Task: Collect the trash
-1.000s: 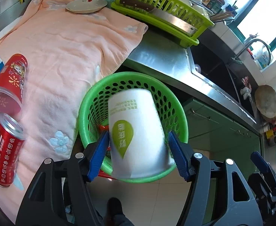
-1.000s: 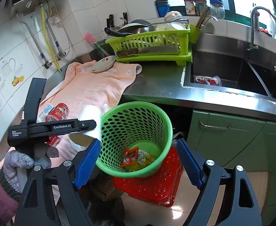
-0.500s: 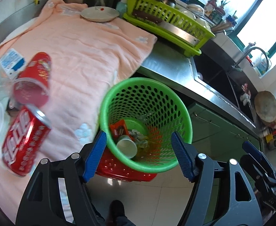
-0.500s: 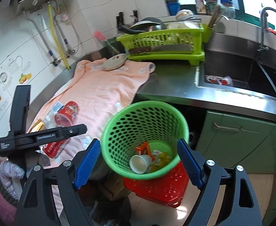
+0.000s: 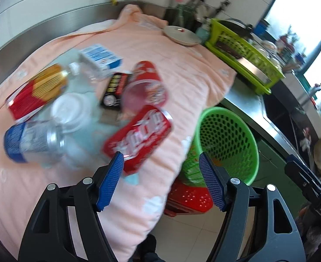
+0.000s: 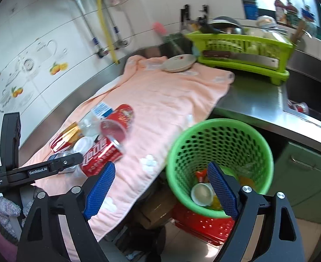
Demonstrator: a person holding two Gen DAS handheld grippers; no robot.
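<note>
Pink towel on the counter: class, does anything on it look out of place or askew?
Yes. Trash litters the pink towel: a red soda can, a red cup and a plastic bottle all lie tipped on their sides. Only a white paper cup is in the green basket.

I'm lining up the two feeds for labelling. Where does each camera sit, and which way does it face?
Left wrist: on the left gripper, facing the trash on the pink towel, red can nearest; its own open blue fingers show.
Right wrist: on the right gripper, looking across the green basket toward the dish rack; open fingers, left gripper and gloved hand show.
Shared: towel, can, basket, rack.
</note>
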